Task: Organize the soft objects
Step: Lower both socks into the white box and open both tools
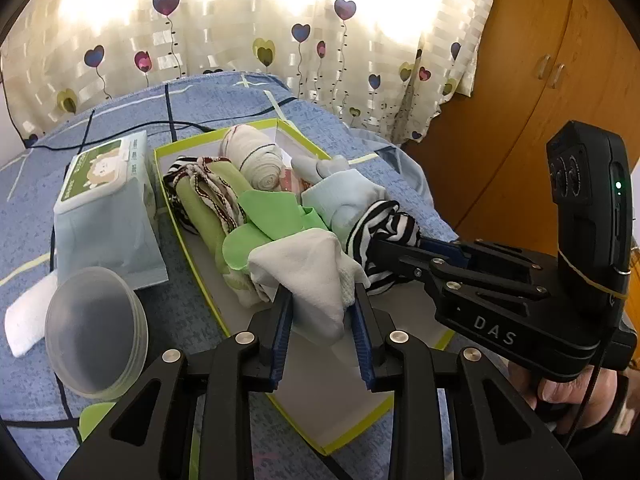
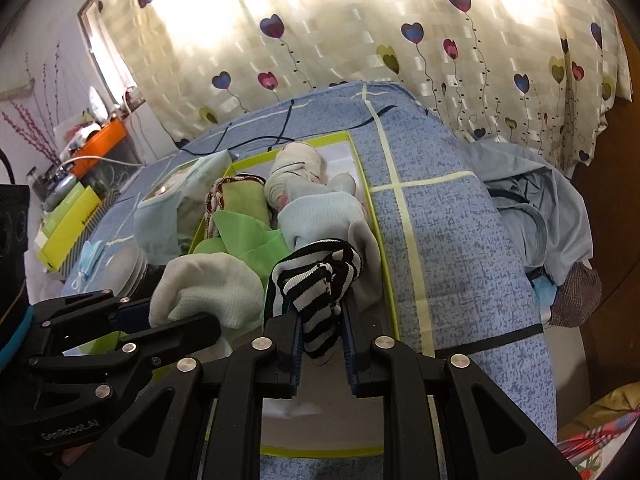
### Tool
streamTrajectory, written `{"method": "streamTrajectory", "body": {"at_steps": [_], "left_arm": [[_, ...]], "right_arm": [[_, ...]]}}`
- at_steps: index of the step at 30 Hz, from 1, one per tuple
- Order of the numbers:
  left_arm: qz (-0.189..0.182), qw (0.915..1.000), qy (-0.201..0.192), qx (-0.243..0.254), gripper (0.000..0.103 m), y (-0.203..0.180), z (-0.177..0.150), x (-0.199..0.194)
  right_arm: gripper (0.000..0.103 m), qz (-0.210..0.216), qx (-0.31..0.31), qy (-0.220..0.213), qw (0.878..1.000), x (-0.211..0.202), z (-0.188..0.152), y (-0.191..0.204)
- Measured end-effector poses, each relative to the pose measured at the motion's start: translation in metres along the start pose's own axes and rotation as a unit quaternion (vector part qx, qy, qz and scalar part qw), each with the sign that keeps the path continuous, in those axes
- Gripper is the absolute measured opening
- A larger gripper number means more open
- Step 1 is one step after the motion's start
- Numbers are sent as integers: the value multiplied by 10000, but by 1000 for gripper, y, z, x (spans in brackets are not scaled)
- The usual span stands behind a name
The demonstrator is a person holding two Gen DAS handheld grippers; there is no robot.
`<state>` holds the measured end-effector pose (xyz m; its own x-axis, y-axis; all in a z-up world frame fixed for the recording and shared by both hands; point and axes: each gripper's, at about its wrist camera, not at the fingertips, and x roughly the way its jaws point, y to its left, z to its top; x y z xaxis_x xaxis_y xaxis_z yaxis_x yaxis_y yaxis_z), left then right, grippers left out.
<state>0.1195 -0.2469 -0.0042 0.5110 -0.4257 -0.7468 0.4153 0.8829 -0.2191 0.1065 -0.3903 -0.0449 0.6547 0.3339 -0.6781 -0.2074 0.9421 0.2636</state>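
Observation:
A white box with a lime-green rim [image 1: 192,248] lies on the blue bed and holds several soft items: a rolled cream bandage [image 1: 256,160], a green cloth [image 1: 268,212] and a pale blue sock [image 1: 344,196]. My left gripper [image 1: 321,306] is shut on a white cloth [image 1: 316,276] over the near half of the box. Just to its right, my right gripper [image 2: 323,340] is shut on a black-and-white striped sock [image 2: 316,292], which stands up between the pads above the box floor [image 2: 296,408]. In the left wrist view the right gripper [image 1: 374,248] reaches in from the right.
A pack of wet wipes [image 1: 104,208] and a stack of clear plastic lids [image 1: 96,328] sit left of the box. A black cable [image 1: 120,128] crosses the bedspread behind. Loose blue garments [image 2: 540,216] lie off the bed's right side, near a wooden wardrobe [image 1: 540,100].

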Motion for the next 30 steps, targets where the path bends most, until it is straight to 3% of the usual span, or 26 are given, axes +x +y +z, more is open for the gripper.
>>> {"method": "streamTrajectory", "body": {"at_steps": [2, 3, 20, 30], "left_arm": [[-71, 10000, -48, 26, 31, -1, -1, -3], [-122, 9999, -54, 34, 31, -1, -1, -4], [-352, 9992, -143, 142, 39, -9, -7, -16], [-233, 9991, -349, -7, 39, 2, -9, -30]], "right_arm": [[43, -9, -24, -58, 10000, -5, -1, 0], [45, -23, -30, -84, 10000, -8, -2, 1], [45, -139, 4, -248, 9996, -28, -5, -1], [45, -55, -126, -257, 9996, -34, -10, 6]]}}
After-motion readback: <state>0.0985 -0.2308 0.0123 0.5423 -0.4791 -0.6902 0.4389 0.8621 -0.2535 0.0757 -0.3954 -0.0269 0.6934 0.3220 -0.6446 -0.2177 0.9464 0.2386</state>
